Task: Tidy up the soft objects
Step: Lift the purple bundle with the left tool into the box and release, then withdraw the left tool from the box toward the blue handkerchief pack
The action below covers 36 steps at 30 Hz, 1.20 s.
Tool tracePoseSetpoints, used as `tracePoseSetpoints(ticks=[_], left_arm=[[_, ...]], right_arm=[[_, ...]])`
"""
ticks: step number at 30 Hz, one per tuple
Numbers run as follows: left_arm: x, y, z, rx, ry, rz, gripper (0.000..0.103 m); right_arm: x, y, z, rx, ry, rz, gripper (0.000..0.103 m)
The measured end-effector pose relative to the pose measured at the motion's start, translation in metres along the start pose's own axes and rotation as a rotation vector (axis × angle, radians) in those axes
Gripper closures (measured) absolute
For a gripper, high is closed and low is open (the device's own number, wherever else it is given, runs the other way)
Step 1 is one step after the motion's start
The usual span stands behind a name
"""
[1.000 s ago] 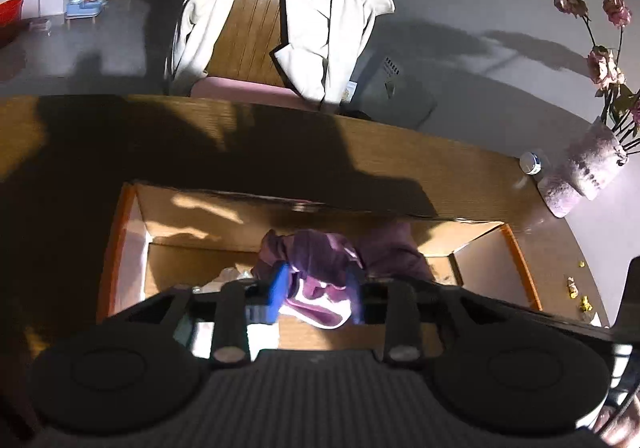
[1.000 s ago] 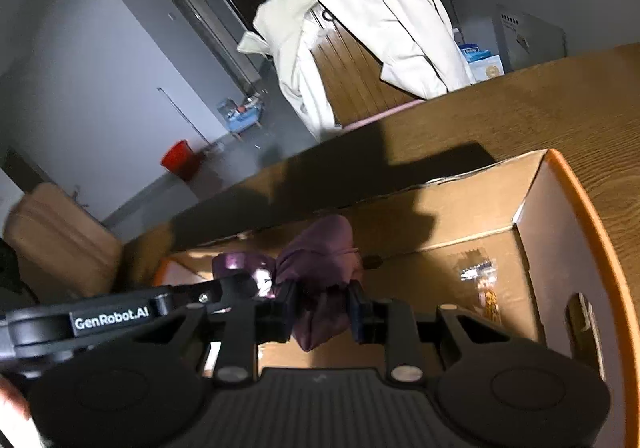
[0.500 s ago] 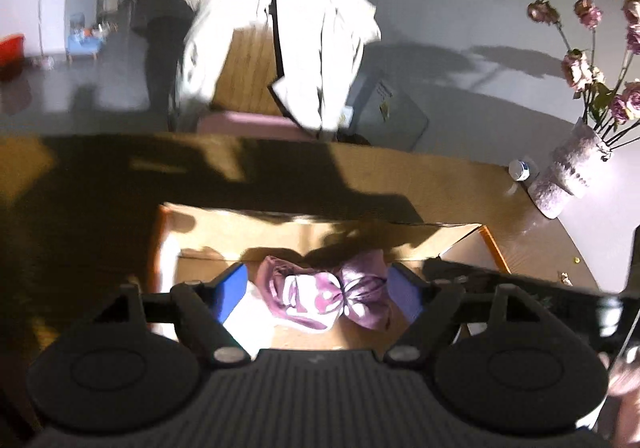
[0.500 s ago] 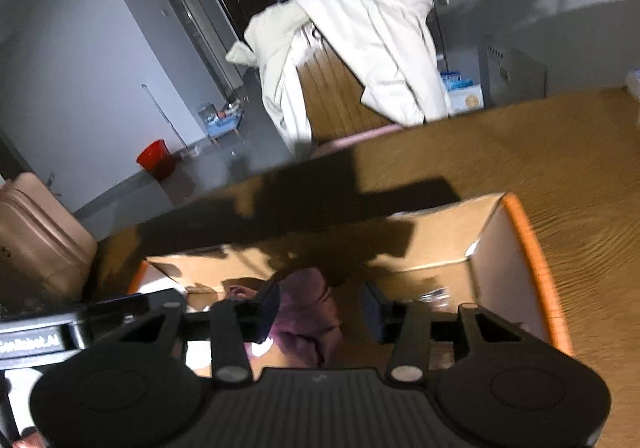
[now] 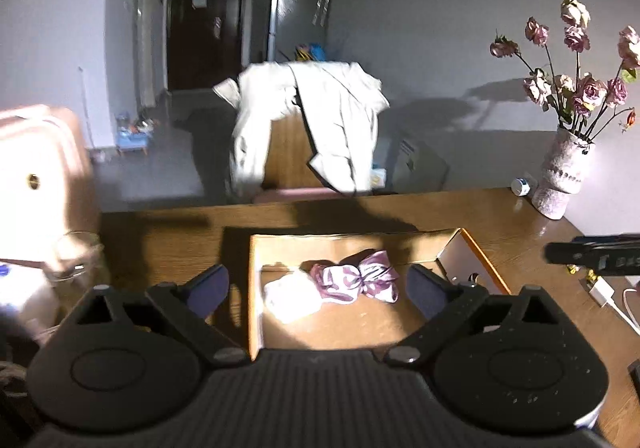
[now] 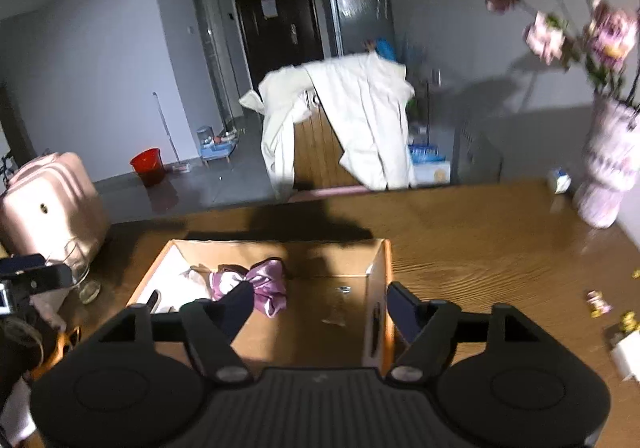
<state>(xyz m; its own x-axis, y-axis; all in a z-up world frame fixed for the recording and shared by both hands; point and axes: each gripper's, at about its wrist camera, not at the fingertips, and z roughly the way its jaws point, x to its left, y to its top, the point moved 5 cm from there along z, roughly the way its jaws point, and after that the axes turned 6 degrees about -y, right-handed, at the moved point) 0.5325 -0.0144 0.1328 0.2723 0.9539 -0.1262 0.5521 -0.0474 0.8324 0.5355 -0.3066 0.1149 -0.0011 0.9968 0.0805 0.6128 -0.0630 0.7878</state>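
purple cloth point(image 5: 356, 282) released, both tongs opening, lifted

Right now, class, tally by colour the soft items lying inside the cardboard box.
Purple: 1, the purple satin cloth
White: 1, the white cloth
Total: 2, both in the cardboard box

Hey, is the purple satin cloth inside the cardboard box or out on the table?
Inside: the purple satin cloth lies on the cardboard box floor, beside a white cloth.
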Motion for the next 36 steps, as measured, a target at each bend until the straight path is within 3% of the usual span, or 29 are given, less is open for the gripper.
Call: tracePoseSetpoints(ticks=[9,16,24,29,36], left_arm=[[-0.012,-0.044,-0.087,-0.137,0.09,0.037,0.0],[-0.036,-0.097,-0.137,-0.188,0.088,0.072,0.0],[-0.065,-0.173,-0.175,-0.224,0.063,0.117,0.0],[-0.071,-0.209,-0.189,-0.231,0.037,0.069,0.0],[-0.067,-0.259,-0.199,-0.209,0.057,0.009,0.0]], right_arm=[[0.012,-0.045,-0.077,-0.082,0.031,-0.084,0.023],[0.023,-0.094,-0.129,-0.164,0.078,-0.106,0.017],[0.035,-0.164,-0.179,-0.251,0.078,-0.143,0.013],[0.044,-0.213,-0.199,-0.277,0.071,-0.16,0.012],[0.051,-0.28,-0.208,-0.265,0.061,-0.14,0.012]])
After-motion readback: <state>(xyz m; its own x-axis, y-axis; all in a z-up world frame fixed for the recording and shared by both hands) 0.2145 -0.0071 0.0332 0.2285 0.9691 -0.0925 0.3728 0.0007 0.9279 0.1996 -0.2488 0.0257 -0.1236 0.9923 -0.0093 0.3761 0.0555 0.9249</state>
